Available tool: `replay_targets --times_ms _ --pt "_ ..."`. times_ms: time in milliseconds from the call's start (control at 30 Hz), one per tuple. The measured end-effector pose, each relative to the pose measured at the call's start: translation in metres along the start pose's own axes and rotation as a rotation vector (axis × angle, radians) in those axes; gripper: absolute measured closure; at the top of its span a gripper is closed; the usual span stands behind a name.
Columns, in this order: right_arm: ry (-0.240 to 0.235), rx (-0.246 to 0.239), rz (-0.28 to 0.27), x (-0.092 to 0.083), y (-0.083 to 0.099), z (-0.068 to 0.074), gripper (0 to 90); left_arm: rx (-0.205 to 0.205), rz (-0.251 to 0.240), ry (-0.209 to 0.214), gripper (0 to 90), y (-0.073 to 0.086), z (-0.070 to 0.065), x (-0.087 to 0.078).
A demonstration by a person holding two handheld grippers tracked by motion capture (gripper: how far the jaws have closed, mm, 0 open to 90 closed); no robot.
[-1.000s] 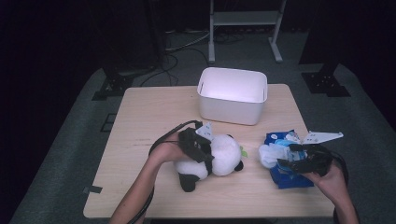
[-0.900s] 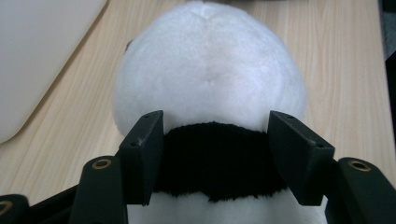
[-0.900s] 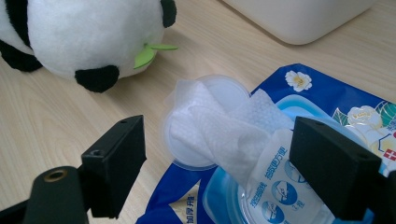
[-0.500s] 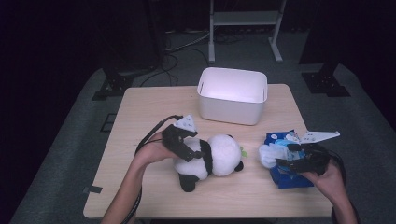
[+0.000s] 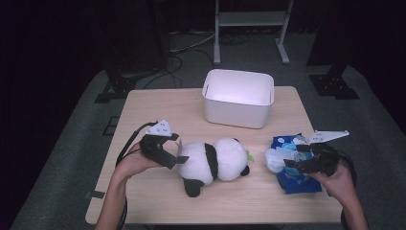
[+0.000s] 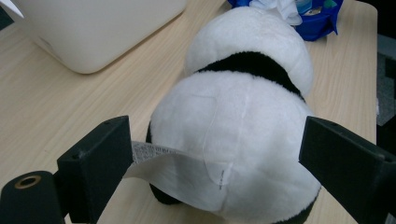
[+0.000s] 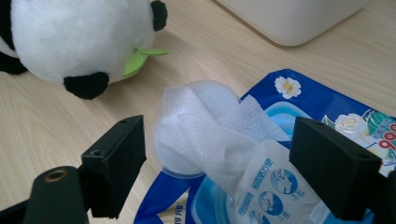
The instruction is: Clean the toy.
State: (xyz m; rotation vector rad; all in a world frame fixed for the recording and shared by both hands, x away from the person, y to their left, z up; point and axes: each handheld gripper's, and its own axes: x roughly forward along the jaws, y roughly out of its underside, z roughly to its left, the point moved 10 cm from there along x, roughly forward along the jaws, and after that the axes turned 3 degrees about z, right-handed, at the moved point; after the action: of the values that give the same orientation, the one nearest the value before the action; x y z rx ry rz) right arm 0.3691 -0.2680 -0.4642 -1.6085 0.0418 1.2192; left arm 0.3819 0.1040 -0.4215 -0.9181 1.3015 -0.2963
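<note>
Left gripper (image 6: 215,154) has just been spreading its jaws, nothing pinched — but the panda (image 6: 243,126)'s tag (image 6: 154,156) brushes 1 jaw and could snag. Right gripper (image 7: 217,172) gapes over the wipe (image 7: 205,126).

A black-and-white plush panda (image 5: 215,160) lay on its side at the table's centre; at its three o'clock, a blue wet-wipe pack (image 5: 293,167), lid open, one wipe protruding.

Table (image 5: 158,110): bin (image 5: 238,98), panda (image 5: 213,160), wipes pack (image 5: 292,165)
</note>
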Motion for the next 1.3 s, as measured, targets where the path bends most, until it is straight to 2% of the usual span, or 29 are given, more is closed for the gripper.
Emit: replay_targets --times_ms 33,167,233,433,567,633,667,700,800,900,1033,1300 --pt "-0.001 0.000 0.007 0.001 0.001 -0.001 17.2 0.000 0.005 -0.011 8.4 0.001 0.001 0.000" --pt "-0.011 -0.009 0.021 0.006 0.000 0.000 17.9 -0.005 -0.005 -0.014 8.4 0.002 0.002 -0.003" --pt "-0.016 -0.024 0.036 0.009 0.000 0.001 21.6 -0.003 0.000 -0.015 8.4 0.003 0.002 -0.002" --pt "-0.021 -0.092 0.129 0.028 0.003 0.003 26.3 -0.011 0.003 -0.016 8.4 0.007 0.005 -0.003" --pt "0.002 -0.121 0.190 0.037 0.009 0.000 36.8 -0.015 0.003 -0.011 8.4 0.011 0.005 -0.004" --pt "0.022 -0.146 0.214 0.041 0.012 -0.002 45.2 -0.019 -0.001 -0.009 8.4 0.012 0.006 -0.005" --pt "0.006 -0.139 0.222 0.043 0.014 -0.001 55.0 -0.022 -0.002 -0.010 8.4 0.013 0.008 -0.005" --pt "0.006 -0.139 0.222 0.043 0.014 -0.001 55.0 -0.027 -0.003 -0.011 8.4 0.013 0.009 -0.006" --pt "-0.008 -0.132 0.217 0.042 0.015 -0.002 69.9 -0.033 -0.004 -0.001 8.3 0.016 0.009 -0.006" --pt "-0.021 -0.120 0.213 0.039 0.015 -0.003 79.9 -0.029 0.008 0.013 8.4 0.018 0.008 -0.003" --pt "-0.028 -0.111 0.198 0.033 0.013 -0.003 83.6 -0.027 0.009 0.032 8.4 0.019 0.005 0.001" --pt "-0.069 -0.082 0.103 0.008 -0.005 0.001 84.8 -0.027 0.011 0.070 8.4 0.021 0.000 0.008"
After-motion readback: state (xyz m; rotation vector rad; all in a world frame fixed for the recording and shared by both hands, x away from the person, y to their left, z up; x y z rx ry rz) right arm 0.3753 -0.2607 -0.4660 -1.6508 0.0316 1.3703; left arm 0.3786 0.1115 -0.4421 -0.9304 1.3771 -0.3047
